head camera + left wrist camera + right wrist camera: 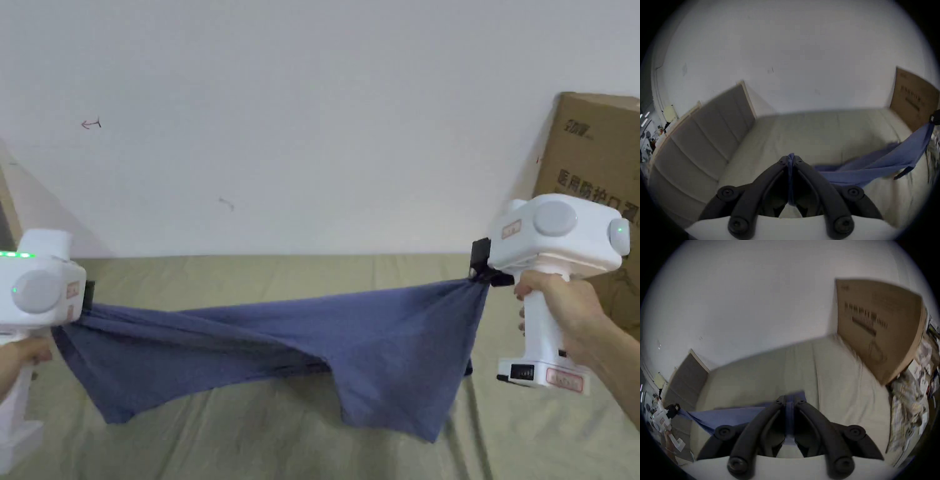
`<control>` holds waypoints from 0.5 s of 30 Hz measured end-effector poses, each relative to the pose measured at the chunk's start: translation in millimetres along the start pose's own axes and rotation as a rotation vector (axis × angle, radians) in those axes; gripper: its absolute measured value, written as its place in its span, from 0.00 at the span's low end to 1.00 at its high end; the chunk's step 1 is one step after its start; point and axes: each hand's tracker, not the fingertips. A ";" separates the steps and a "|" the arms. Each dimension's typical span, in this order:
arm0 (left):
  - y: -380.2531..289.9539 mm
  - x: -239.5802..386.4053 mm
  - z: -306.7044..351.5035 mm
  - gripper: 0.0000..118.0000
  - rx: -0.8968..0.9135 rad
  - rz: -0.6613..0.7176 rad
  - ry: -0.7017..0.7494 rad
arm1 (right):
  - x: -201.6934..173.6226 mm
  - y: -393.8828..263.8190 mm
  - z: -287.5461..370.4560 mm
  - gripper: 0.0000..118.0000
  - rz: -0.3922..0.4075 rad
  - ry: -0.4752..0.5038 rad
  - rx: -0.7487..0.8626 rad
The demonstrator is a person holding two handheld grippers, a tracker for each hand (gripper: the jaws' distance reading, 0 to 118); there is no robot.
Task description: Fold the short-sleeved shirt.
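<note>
Short-sleeved shirt (300, 340), blue, hangs stretched between the two grippers above the beige bed sheet (262, 437), in front of the white wall (312, 125). Its long axis runs side to side, parallel to that wall, and its upper edge sags slightly at the middle. Two lower portions droop toward the sheet, one below each gripper; whether they touch the sheet cannot be told from the head view.

Left gripper (89, 299) holds the end of the shirt farthest from the cardboard box (594, 187). In the left gripper view its jaws stand closed, with a thin pleat of blue fabric (791, 177) pinched between them. Right gripper (480, 265) holds the end nearest the box and sits somewhat higher than the left one. In the right gripper view its jaws are likewise closed on a band of fabric (790, 418), and the shirt trails away from them toward the left gripper (673, 408), seen farther off. A hand (553, 306) wraps the right gripper's handle.

Judged state: the garment appears to be spread and tensioned before being laid down, so no fold is yet made. The coming move probably turns on the shirt lying between and below both grippers: lowering them evenly, with the long axis kept parallel to the wall, should set it flat. Neither gripper is clearly nearer the sheet's middle; uneven lowering could bunch the drooping parts.
</note>
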 end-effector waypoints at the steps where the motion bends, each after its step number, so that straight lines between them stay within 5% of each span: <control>1: -22.7 4.5 -9.7 0.02 -0.041 -0.006 -0.004 | 5.1 -18.9 -14.6 0.09 0.009 -0.018 -0.045; 11: -166.7 -3.6 2.5 0.02 -0.217 0.035 -0.069 | 65.5 -164.8 -39.2 0.09 -0.002 -0.029 -0.215; 15: -203.9 -10.0 44.7 0.02 -0.239 0.037 -0.057 | 70.0 -218.8 -0.2 0.09 0.077 -0.037 -0.246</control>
